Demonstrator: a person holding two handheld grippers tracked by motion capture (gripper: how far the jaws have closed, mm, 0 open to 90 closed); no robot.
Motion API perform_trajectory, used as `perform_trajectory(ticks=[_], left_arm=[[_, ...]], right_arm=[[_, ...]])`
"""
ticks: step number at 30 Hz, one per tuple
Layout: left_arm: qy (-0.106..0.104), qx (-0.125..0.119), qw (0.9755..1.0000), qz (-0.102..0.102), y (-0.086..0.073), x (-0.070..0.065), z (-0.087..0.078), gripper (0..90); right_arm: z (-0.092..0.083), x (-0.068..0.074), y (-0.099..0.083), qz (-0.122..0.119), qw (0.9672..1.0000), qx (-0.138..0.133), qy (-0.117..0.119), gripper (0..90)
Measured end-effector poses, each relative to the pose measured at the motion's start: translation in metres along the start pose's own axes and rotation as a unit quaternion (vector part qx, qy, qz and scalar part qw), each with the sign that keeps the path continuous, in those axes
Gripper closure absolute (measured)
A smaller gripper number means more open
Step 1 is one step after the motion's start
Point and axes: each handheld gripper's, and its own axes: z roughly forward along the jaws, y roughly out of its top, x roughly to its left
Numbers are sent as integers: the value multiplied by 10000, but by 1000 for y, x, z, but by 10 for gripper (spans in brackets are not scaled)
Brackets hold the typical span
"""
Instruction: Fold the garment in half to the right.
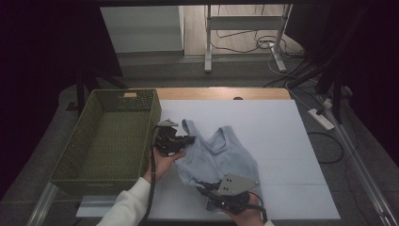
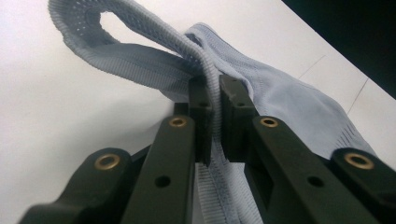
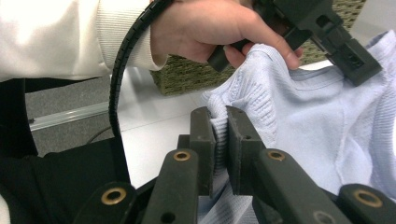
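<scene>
Two claws at work: we hold the left claw (image 2: 212, 100) clamped on a ribbed strap edge of the pale blue knitted sleeveless top (image 1: 221, 157), and the right claw (image 3: 221, 122) clamped on a bunched fold at its lower edge.
Where the top is: on the white counter (image 1: 291, 155), just right of the olive-green woven basket (image 1: 110, 136), partly lifted between our claws.
Step in hand: we judge this to be lifting the top toward the basket.
How to do it well: we should raise both claws together, keeping the cloth slack enough that neither pinch slips, then carry it left over the basket rim before letting go.
Grip check: the left pinch catches only a narrow band of hem, so a sharp tug could pull it free; a slow, even lift suits better.
Look of the top: soft, fine-ribbed knit with wide neck and arm openings, a looped strap standing above the left claw, rumpled rather than flat.
Handling: light and floppy; it will likely sag between the two pinches.
</scene>
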Motion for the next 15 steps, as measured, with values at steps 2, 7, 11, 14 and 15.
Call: perform_trajectory(ticks=[2, 7, 11, 14, 15], left_arm=[[2, 6, 10000, -9, 0, 1, 1, 838], [4, 14, 10000, -52, 1, 2, 4, 838], [-3, 32, 10000, -54, 3, 2, 7, 838], [-2, 51, 10000, -42, 5, 1, 9, 836], [-13, 56, 10000, -46, 6, 1, 10, 835]], right_arm=[[-3, -1, 0, 11, 10000, -5, -43, 818], [-8, -4, -2, 75, 9999, -29, -121, 818], [-12, -7, -3, 118, 9997, -30, -196, 817], [-15, -9, -5, 153, 9996, -11, -249, 818], [-16, -9, -6, 156, 9995, 6, -281, 818]])
